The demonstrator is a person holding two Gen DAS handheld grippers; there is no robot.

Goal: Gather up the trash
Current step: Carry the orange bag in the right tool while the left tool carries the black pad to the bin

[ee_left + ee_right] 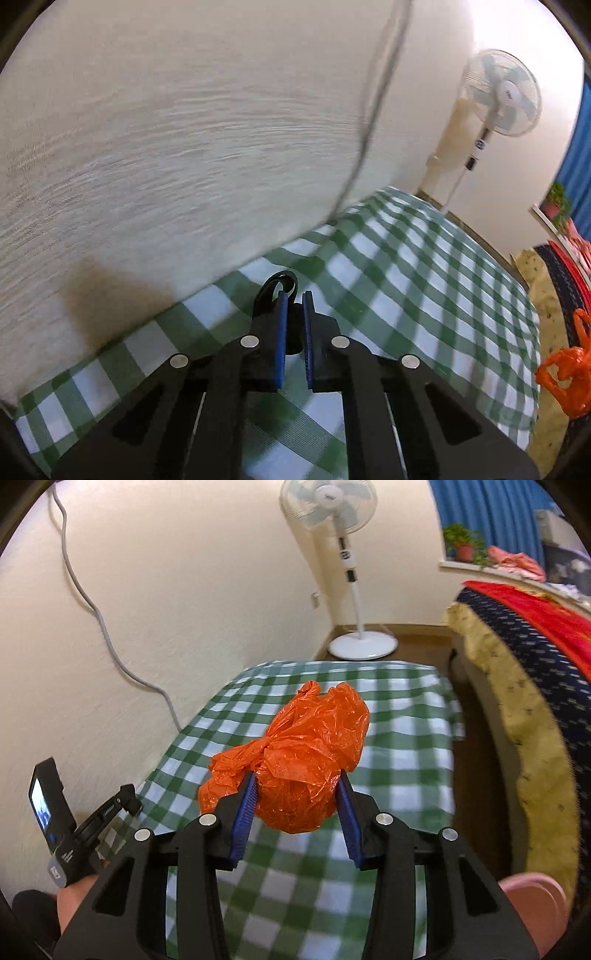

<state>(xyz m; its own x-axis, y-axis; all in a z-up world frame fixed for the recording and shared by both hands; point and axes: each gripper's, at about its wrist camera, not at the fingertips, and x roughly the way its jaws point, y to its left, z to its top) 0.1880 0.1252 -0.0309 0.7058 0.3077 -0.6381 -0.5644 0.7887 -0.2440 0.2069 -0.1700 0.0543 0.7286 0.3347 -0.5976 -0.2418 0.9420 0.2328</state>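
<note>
At centre frame the right claw [295,790] pinches the orange bag [295,760], whose slick plastic could slip free, while the left claw [294,314] nips something small and black.

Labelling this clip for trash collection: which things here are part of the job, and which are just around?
Job:
orange plastic bag, between the right gripper pads
left gripper, nearly closed on a small black item

Just around:
green checked tablecloth
standing fan
grey cable
potted plant
</note>
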